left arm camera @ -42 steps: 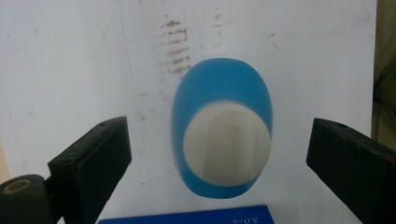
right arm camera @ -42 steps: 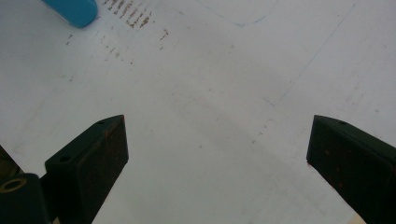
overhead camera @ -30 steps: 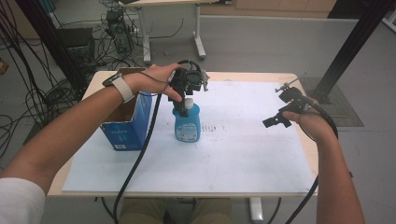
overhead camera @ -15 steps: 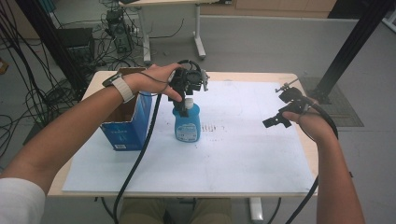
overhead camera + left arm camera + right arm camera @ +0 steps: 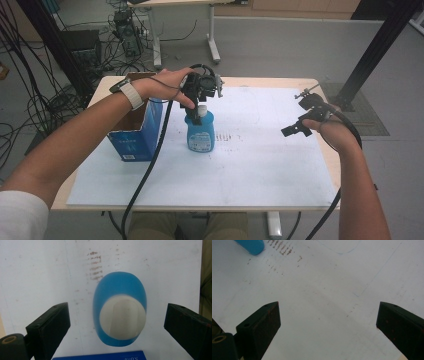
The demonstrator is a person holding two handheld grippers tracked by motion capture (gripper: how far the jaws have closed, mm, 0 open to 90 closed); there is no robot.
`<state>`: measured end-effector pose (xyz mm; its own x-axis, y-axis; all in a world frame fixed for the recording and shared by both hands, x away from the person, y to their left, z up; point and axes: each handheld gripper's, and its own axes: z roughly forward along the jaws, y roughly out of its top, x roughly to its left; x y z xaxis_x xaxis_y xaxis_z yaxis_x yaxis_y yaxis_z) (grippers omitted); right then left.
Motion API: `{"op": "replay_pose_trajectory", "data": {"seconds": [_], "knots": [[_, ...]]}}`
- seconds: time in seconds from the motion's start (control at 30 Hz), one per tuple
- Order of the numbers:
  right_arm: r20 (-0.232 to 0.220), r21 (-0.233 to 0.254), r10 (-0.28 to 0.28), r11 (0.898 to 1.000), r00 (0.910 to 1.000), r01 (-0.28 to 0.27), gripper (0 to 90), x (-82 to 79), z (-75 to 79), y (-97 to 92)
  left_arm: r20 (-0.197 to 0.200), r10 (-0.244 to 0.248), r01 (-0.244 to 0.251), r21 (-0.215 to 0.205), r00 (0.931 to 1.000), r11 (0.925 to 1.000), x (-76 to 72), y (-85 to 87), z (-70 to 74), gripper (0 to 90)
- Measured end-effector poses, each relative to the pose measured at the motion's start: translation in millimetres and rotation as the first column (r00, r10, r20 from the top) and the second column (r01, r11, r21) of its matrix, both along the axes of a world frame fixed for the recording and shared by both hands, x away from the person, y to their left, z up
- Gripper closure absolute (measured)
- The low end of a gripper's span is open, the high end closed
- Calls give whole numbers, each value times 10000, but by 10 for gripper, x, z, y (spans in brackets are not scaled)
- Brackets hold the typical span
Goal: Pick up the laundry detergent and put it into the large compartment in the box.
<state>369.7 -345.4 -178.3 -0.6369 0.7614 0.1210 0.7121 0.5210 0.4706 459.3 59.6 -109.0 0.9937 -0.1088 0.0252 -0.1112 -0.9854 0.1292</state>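
Observation:
A blue bottle (image 5: 201,132) with a white cap (image 5: 202,109) stands upright on the white sheet, left of the middle. My left gripper (image 5: 202,95) hangs straight above it, jaws open and well apart. From above, the white cap (image 5: 122,316) lies between the jaws and touches neither; the blue body (image 5: 119,290) shows around it. My right gripper (image 5: 300,120) hovers open over the sheet's right side. Its jaws frame bare sheet, and a corner of the blue bottle (image 5: 250,245) sits at the upper left.
An open blue cardboard box (image 5: 137,132) stands just left of the bottle, and its edge (image 5: 100,357) shows under the left gripper. A white sheet (image 5: 250,165) covers the wooden table (image 5: 280,81). A black cable trails from each gripper. Brown smudges (image 5: 95,265) mark the sheet.

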Motion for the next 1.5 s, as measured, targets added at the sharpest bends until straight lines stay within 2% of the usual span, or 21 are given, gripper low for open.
{"op": "replay_pose_trajectory", "data": {"seconds": [1.5], "knots": [[-22,23,-49,10000,10000,50,54,3,-5,-10,-15,54,-54,-37,10000,10000,17,21,0,71]]}}
